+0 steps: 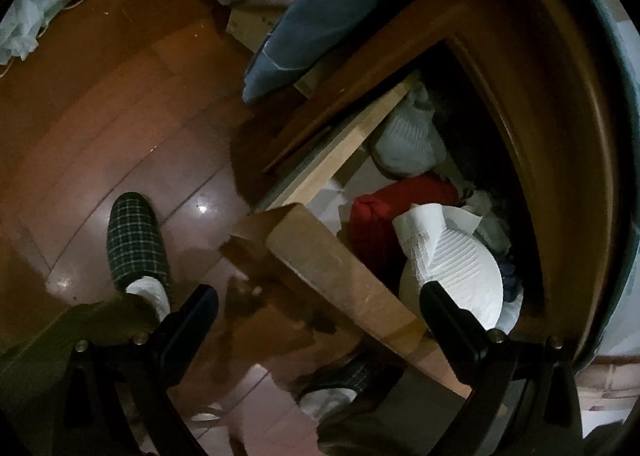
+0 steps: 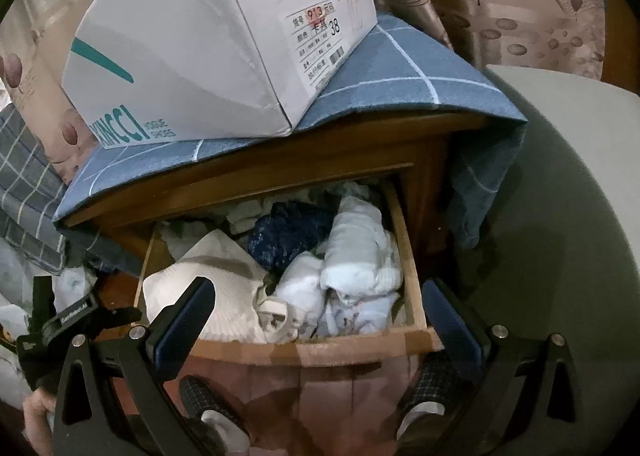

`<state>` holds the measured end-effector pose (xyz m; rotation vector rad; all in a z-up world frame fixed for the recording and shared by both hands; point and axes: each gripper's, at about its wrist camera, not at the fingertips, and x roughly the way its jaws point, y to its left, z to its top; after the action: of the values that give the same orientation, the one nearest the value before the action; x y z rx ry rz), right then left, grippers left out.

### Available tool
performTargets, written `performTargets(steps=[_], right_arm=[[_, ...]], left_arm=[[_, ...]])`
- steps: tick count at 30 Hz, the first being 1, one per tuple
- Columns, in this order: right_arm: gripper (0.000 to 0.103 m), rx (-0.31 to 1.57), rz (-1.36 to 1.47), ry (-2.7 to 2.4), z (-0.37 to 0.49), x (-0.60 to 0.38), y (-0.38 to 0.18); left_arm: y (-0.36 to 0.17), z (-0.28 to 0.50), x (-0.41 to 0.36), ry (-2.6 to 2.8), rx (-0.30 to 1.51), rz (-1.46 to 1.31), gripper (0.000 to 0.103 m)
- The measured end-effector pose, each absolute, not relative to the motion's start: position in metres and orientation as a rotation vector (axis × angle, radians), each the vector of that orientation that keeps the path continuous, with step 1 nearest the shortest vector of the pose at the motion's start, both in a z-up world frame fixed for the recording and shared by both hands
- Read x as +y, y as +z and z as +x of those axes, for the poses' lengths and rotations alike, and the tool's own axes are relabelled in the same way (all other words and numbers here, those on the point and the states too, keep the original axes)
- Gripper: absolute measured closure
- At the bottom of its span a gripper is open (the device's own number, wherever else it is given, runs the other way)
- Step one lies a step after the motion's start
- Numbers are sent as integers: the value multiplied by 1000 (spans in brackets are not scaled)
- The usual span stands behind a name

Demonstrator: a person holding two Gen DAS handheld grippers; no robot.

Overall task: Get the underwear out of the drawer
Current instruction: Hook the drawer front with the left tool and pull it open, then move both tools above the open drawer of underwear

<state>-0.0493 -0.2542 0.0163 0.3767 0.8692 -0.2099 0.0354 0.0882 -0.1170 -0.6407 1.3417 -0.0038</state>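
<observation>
With the drawer pulled out to expose its contents, folded underwear lies inside, right gripper spread above its front edge, left gripper likewise spread, both empty.

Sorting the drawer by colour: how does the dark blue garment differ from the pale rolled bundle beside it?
The dark blue garment is navy and speckled; the pale rolled bundle is whitish, with ribbed edges. The garment lies loosely crumpled toward the drawer's back; the bundle is rolled tight against the right wall, reaching nearer the front. Both lie inside the open drawer, untouched by either claw.
</observation>
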Motion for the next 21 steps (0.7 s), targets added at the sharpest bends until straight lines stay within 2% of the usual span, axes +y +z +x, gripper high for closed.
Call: performTargets(steps=[21], right_arm=[[0, 892, 416, -196, -42, -258, 16]], left_arm=[[-102, 15, 93, 8, 1433, -596, 0]])
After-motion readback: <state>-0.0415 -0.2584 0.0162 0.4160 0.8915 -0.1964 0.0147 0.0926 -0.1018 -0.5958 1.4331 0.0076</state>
